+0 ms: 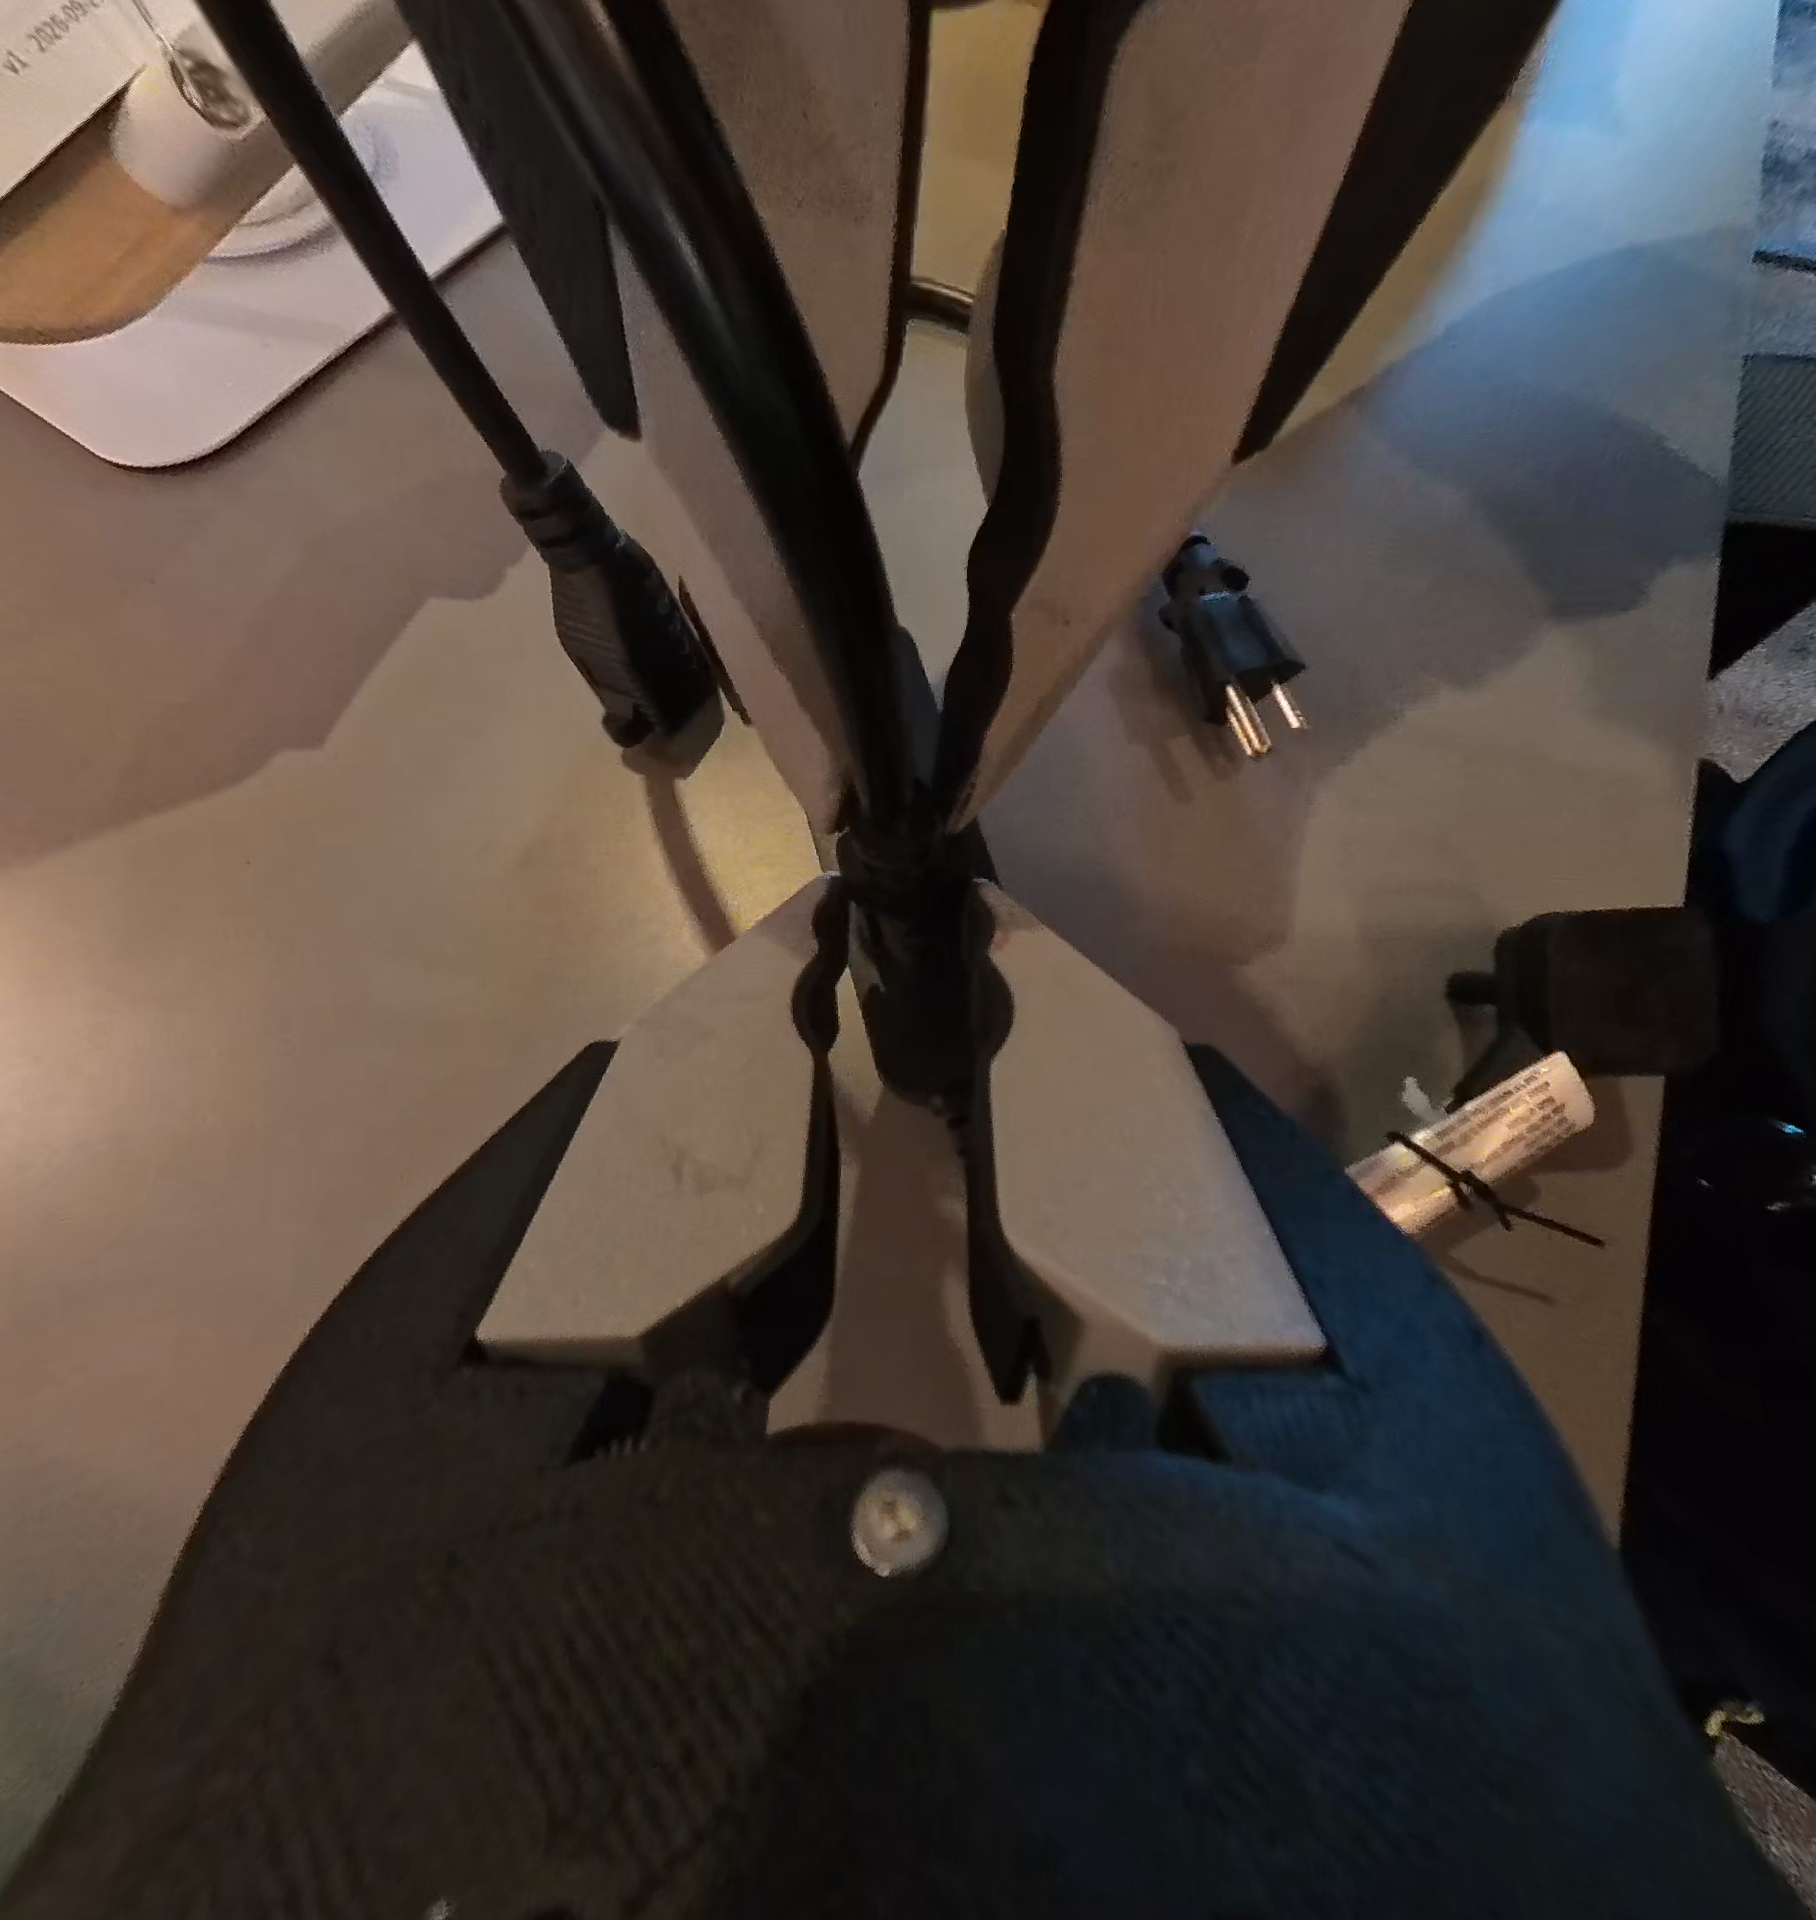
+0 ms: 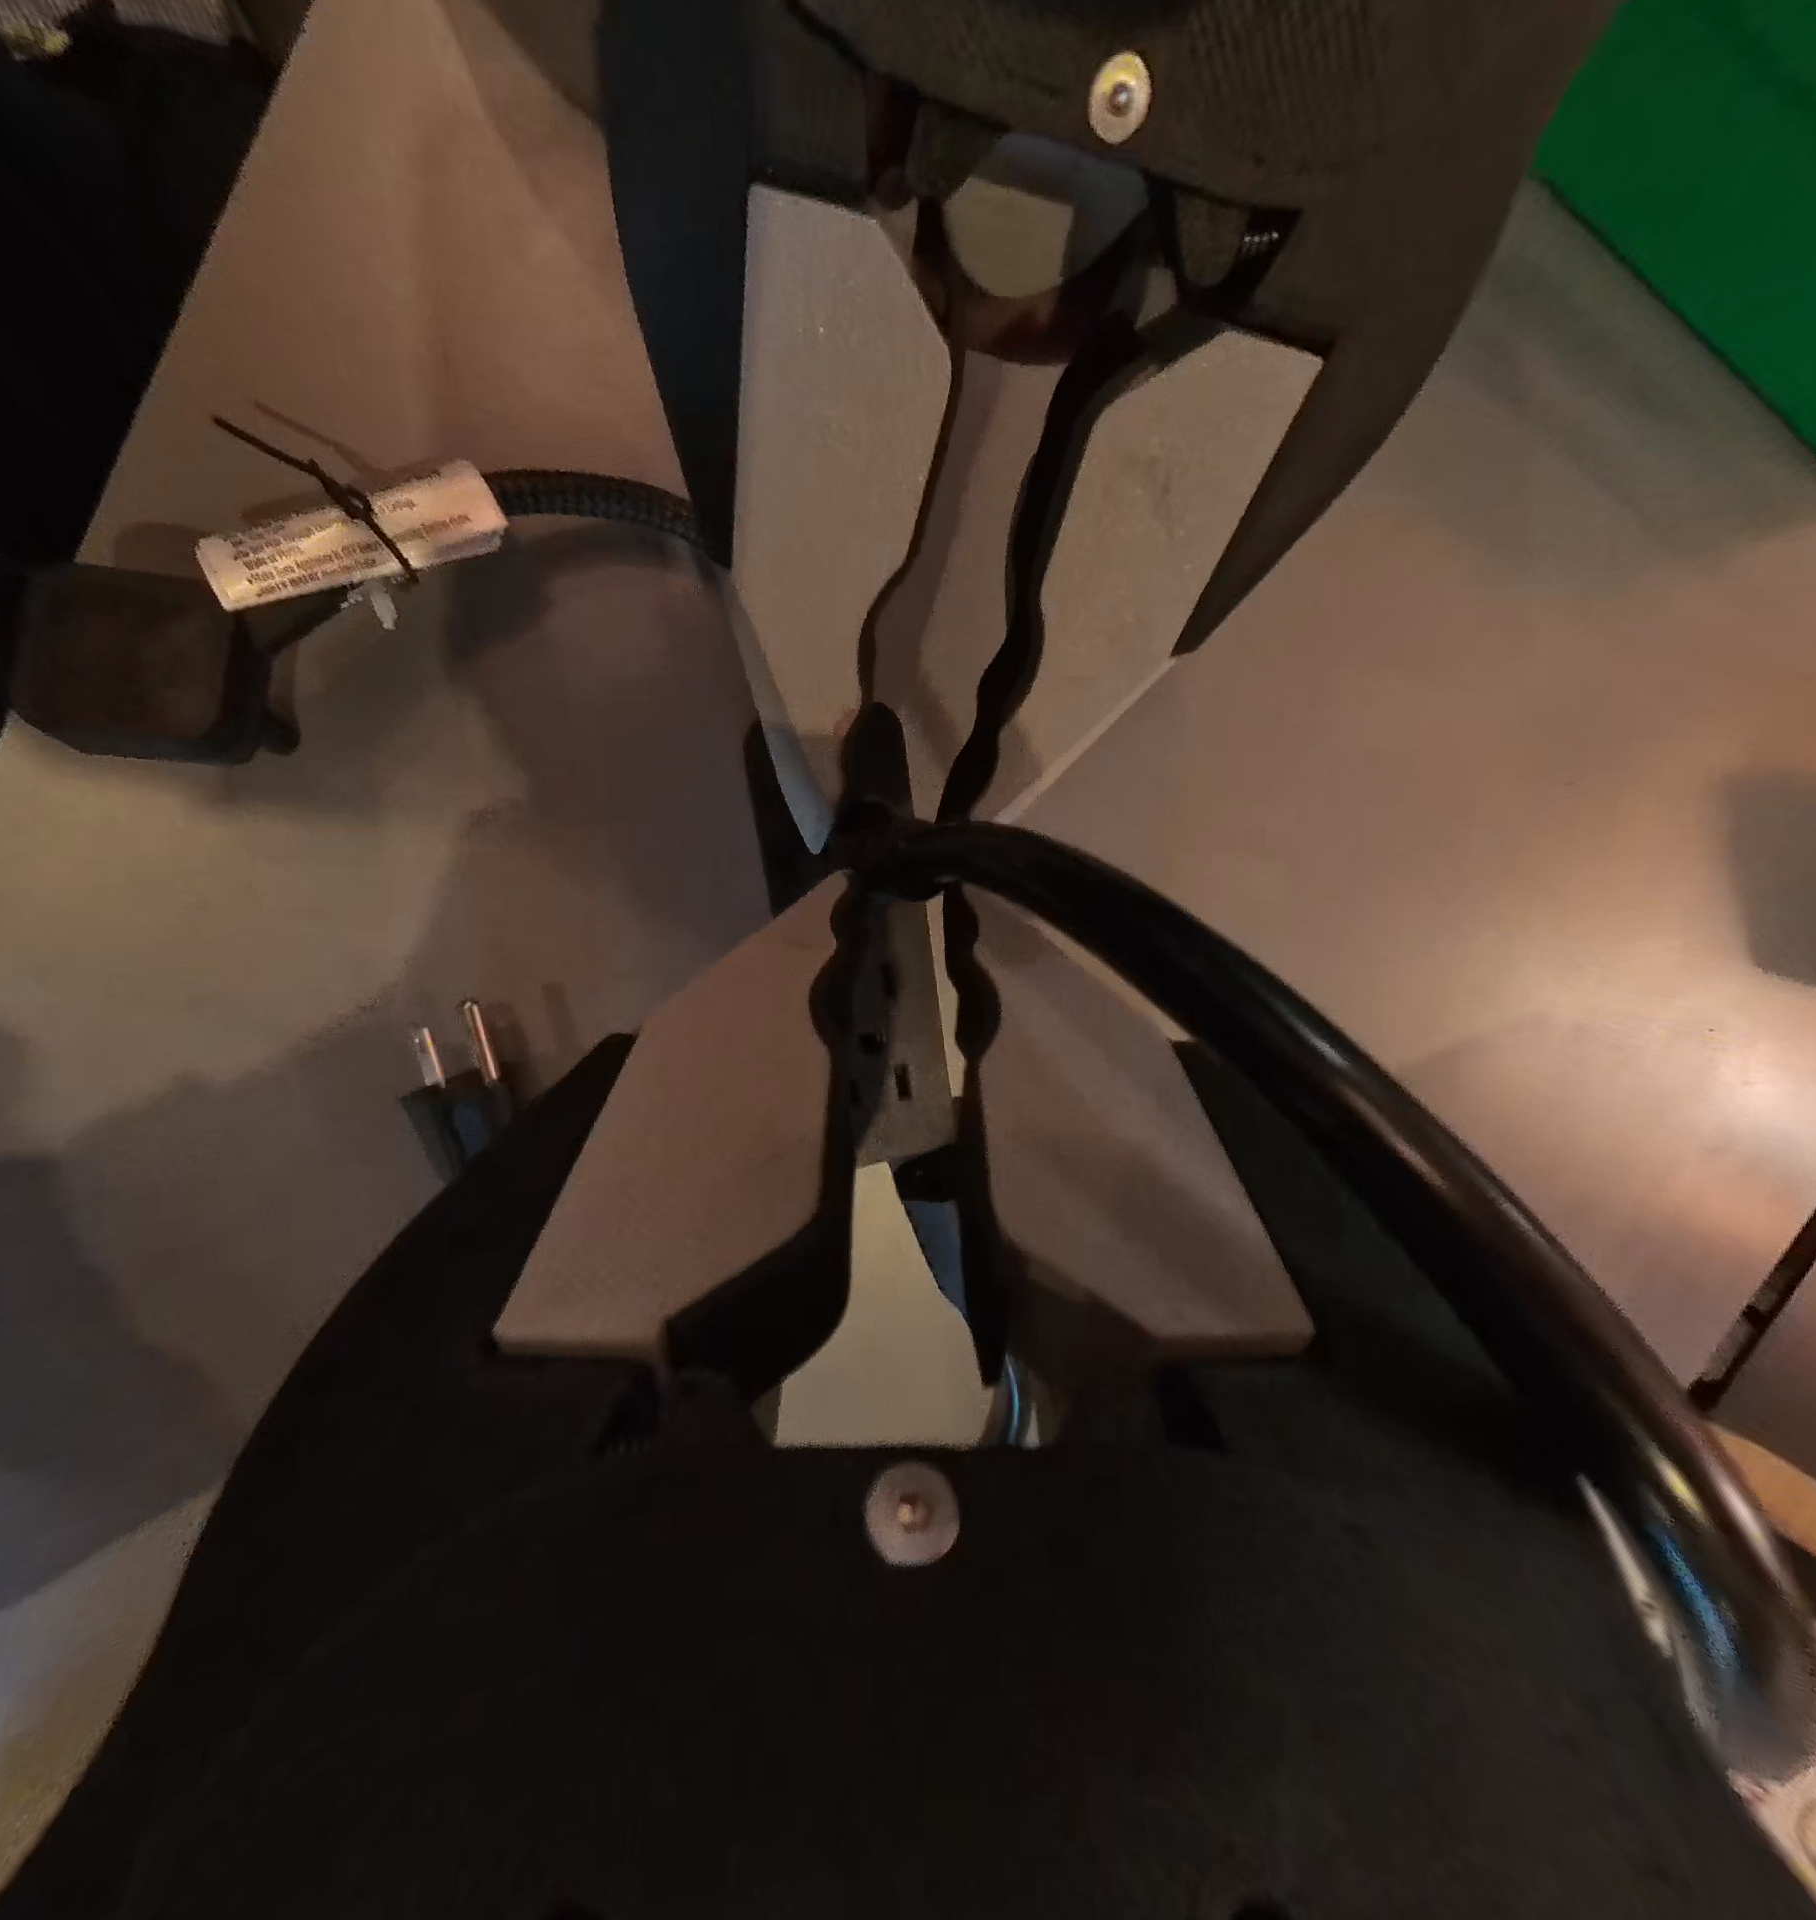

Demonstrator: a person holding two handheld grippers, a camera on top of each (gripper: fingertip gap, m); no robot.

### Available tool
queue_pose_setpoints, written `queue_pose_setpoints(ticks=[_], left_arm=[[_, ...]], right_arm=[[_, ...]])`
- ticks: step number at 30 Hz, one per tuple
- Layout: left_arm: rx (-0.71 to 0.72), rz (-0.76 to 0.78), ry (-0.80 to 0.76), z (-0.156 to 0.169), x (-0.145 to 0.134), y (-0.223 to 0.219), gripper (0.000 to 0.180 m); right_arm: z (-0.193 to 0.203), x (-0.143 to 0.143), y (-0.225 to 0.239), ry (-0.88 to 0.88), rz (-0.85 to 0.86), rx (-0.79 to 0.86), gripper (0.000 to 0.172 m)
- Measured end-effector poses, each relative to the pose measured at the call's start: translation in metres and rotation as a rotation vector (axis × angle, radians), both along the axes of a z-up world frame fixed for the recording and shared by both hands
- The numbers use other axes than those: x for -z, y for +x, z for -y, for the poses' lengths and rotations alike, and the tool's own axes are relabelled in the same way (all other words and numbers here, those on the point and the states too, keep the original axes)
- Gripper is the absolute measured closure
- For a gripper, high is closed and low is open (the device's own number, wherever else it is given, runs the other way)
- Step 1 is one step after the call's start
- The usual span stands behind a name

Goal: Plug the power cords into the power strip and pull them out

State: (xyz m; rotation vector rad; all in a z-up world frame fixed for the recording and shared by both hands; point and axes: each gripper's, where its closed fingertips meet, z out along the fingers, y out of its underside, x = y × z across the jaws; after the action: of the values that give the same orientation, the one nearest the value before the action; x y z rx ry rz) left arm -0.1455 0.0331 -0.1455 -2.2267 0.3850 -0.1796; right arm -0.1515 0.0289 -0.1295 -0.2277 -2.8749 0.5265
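Left gripper (image 1: pixel 909 914), nearest in its own view: jaws narrowed to a small gap, both wavy black pads (image 1: pixel 816 997) pressed on a black plug body (image 1: pixel 914 997), held clear of the grey table (image 1: pixel 208 987). Ribbed strain relief (image 1: pixel 899 862) sits right at the fingertips.

Right gripper (image 2: pixel 904 925), nearest in its own view: jaws likewise drawn in close, gripping a slotted black piece (image 2: pixel 878 1039). Motion blur here; possibly the socket end of the power strip, can't be sure. The two grippers meet tip to tip, head-on, at the same knot of black parts.

Thick black power cord (image 2: pixel 1299 1039) leaves that junction and arcs away past the right gripper's finger toward the lower right. In the left wrist view the same cord runs up between the opposing gripper's grey fingers (image 1: pixel 769 416).

Beyond the tips, on the table:
- loose black plug (image 1: pixel 1236 655), metal prongs bare, lying flat, near the grippers but apart from them; also seen at (image 2: pixel 457 1091)
- second black cord end (image 1: pixel 613 644) to the other side of the junction, its cable running up out of frame
- braided black cable (image 2: pixel 592 494) with a white label (image 2: pixel 348 540) cinched by a black zip tie, ending in a dark block plug (image 2: pixel 145 665) at the table edge

Farthest: white mat (image 1: pixel 291 343) with a white cup (image 1: pixel 187 145) at the far corner; green surface (image 2: pixel 1714 208) past the table
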Motion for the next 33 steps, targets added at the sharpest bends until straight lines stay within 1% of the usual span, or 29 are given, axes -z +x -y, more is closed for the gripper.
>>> queue_pose_setpoints(ticks=[4,6,7,9,10,13,18,23,26,30,33], left_arm=[[-0.013,-0.006,-0.009,-0.001,-0.001,0.000,0.162],[-0.026,0.026,0.008,0.002,-0.004,0.001,0.159],[-0.034,0.039,0.029,0.004,-0.008,0.002,0.159],[-0.054,0.044,0.057,0.007,-0.013,0.001,0.161],[-0.068,0.041,0.085,0.008,-0.017,-0.001,0.169],[-0.101,0.049,0.108,0.008,-0.019,0.000,0.170],[-0.136,0.059,0.078,0.007,-0.019,0.002,0.171],[-0.187,0.077,0.054,0.007,-0.018,0.002,0.171],[-0.197,0.072,0.043,0.007,-0.017,0.002,0.171],[-0.209,0.026,0.013,0.006,-0.017,0.002,0.171],[-0.209,0.034,-0.009,0.005,-0.016,0.002,0.171]], right_arm=[[-0.002,0.001,0.000,0.153,0.008,-0.020,0.160],[0.000,0.001,0.001,0.195,0.007,-0.023,0.161],[0.001,0.002,0.001,0.208,0.012,-0.018,0.156],[0.001,0.002,0.002,0.219,0.027,-0.013,0.157],[0.001,0.002,0.002,0.212,0.038,-0.002,0.161],[0.001,0.003,0.003,0.192,0.049,0.009,0.162],[0.002,0.004,0.003,0.216,0.019,-0.004,0.162],[0.003,0.004,0.003,0.269,0.006,-0.093,0.162],[0.004,0.005,0.003,0.303,0.007,-0.116,0.162],[0.003,0.006,0.003,0.385,-0.013,-0.156,0.163],[0.003,0.007,0.003,0.362,-0.004,-0.164,0.164]])
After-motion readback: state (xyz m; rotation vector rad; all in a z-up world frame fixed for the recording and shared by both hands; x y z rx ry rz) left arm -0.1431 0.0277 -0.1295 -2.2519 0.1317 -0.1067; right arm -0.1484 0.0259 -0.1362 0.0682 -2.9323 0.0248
